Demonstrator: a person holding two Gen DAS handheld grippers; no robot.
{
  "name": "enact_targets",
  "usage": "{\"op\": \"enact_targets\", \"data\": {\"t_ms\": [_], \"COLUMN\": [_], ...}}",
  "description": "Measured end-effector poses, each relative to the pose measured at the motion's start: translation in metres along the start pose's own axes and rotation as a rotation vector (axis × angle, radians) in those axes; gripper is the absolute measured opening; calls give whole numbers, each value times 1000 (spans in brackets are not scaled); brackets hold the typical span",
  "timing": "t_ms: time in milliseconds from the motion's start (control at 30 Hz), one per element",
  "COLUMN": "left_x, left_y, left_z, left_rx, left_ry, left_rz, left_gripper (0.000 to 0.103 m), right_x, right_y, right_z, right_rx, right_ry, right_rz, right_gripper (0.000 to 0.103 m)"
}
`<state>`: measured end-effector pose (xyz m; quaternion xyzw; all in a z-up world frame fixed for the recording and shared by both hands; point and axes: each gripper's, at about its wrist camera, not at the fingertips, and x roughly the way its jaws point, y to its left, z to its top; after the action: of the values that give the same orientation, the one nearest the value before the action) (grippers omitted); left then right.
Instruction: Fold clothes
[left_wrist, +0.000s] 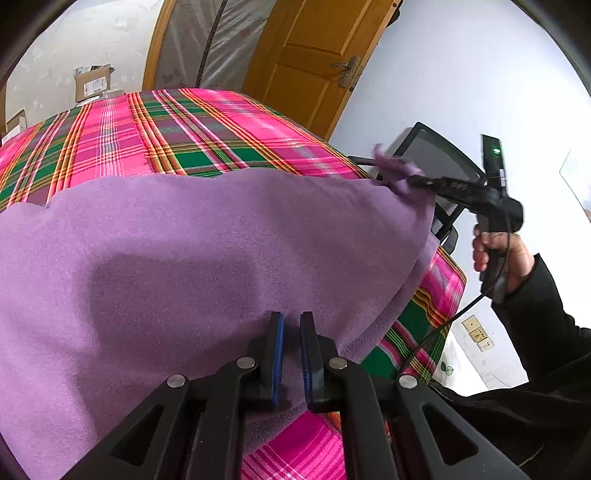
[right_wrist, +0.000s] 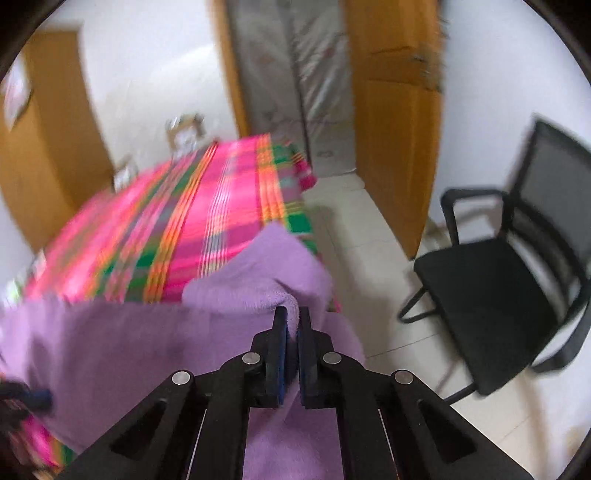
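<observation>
Two tools (left_wrist: 291, 321) (right_wrist: 292, 317), one purple cloth (left_wrist: 184, 251)

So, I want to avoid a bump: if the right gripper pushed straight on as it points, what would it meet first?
Likely only more of the purple cloth that the right gripper is pinching, then the plaid table cover; depth is unclear.

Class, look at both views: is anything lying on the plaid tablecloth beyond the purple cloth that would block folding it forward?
Nothing visible. The tablecloth beyond the purple cloth looks bare, and both grippers, left and right, already pinch the cloth.
</observation>
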<state>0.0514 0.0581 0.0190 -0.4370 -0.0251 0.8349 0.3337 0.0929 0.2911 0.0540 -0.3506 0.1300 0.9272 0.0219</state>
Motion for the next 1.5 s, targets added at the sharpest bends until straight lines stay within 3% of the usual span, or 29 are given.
{"op": "enact_targets", "data": {"t_ms": [233,433,567,667,733,800,900,967,1333,1433,1500], "left_x": [-3,0,2,3,3,5,6,8,32,33,33], "left_y": [-5,-6,-6,-6,-7,-10,-18,-26,-63,-62,-64], "left_z": [3,3,3,4,3,3,4,5,5,6,5], "left_rx": [21,25,32,28,30,39,69,100,282,287,295], "left_ry": [-6,5,12,9,9,13,19,19,66,68,68], "left_rz": [-1,-4,-3,-7,-9,-10,-14,-19,3,5,11], "left_gripper": [9,9,9,9,9,9,21,30,34,34,32], "right_x": [-36,-15,-12,-8,1,7,15,16,17,15,14], "right_y": [-46,-75,-87,-92,-101,-113,-125,-128,-123,-123,-124], "right_z": [-8,-48,-55,-56,-63,-72,-83,-85,-71,-71,-71], "right_rx": [265,450,530,582,674,774,897,917,867,856,847], "right_ry": [-70,35,32,33,60,84,112,109,97,96,91], "right_rz": [87,104,153,215,268,289,321,329,369,365,354], "right_gripper": [4,5,5,9,16,29,32,32,32,26,14]}}
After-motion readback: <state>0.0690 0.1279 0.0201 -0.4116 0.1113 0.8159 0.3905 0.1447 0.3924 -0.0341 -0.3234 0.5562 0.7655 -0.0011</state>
